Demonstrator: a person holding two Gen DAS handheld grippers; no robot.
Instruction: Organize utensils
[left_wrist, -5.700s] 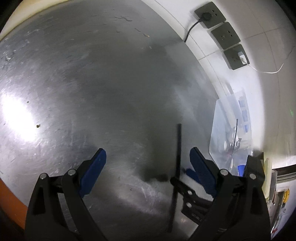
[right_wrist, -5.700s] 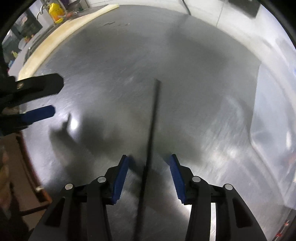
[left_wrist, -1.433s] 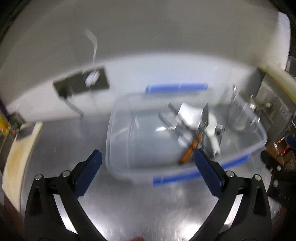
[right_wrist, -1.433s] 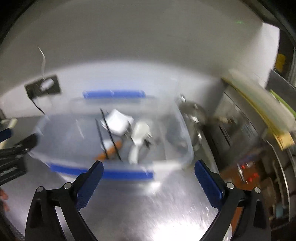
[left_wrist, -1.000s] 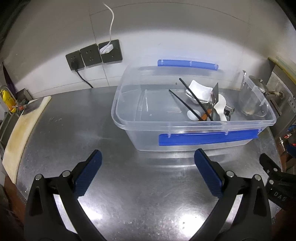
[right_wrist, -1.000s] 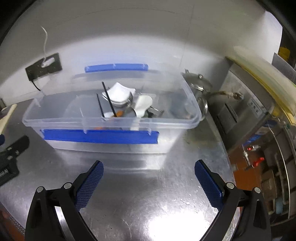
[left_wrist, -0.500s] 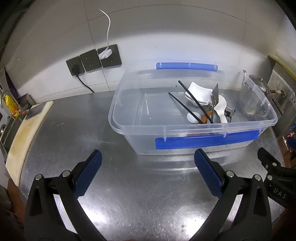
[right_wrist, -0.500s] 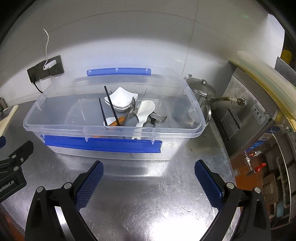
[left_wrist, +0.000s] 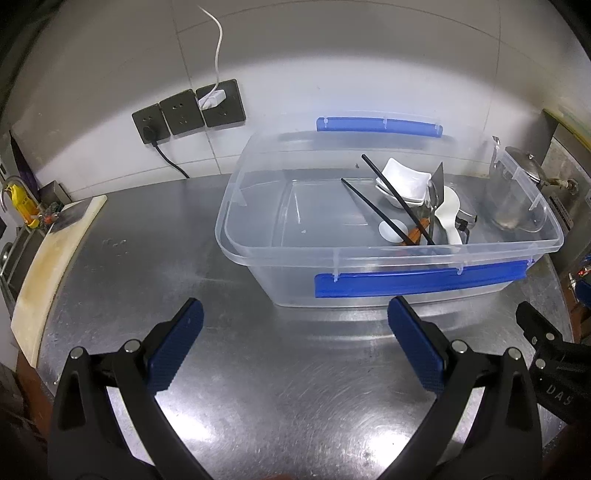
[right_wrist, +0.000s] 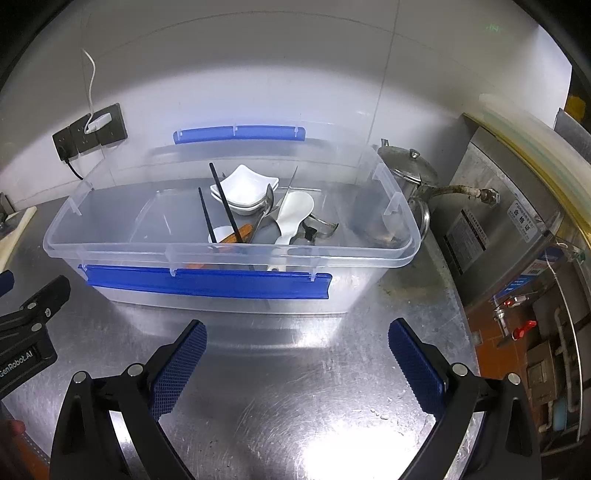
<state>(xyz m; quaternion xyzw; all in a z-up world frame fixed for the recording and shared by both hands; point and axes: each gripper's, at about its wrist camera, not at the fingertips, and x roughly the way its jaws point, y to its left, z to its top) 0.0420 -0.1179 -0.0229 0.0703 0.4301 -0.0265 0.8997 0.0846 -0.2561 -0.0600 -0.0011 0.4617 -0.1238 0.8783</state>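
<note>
A clear plastic bin (left_wrist: 236, 221) (right_wrist: 55, 240) with blue clips stands on the steel counter. Inside it, two black chopsticks (left_wrist: 373, 206) (right_wrist: 226, 205) lean among white square dishes (left_wrist: 404, 181) (right_wrist: 243, 188), a white spoon (left_wrist: 448, 218) (right_wrist: 293, 212), a metal spoon (right_wrist: 266, 206) and an orange-handled utensil (right_wrist: 236, 233). My left gripper (left_wrist: 295, 317) is open and holds nothing, hovering in front of the bin. My right gripper (right_wrist: 297, 332) is likewise open with nothing in it, nearer the bin's right half.
Steel counter (left_wrist: 258, 387) stretches in front of the bin. A pale cutting board (left_wrist: 48, 254) lies at the left edge. Wall sockets with cables (left_wrist: 188, 110) sit behind. A metal kettle (right_wrist: 406, 171) and steel appliance (right_wrist: 498, 221) stand at the right.
The black chopstick that lay between the right fingers on the counter now sits in the bin with another. Both grippers have swung round to face the bin and drawn back slightly, open.
</note>
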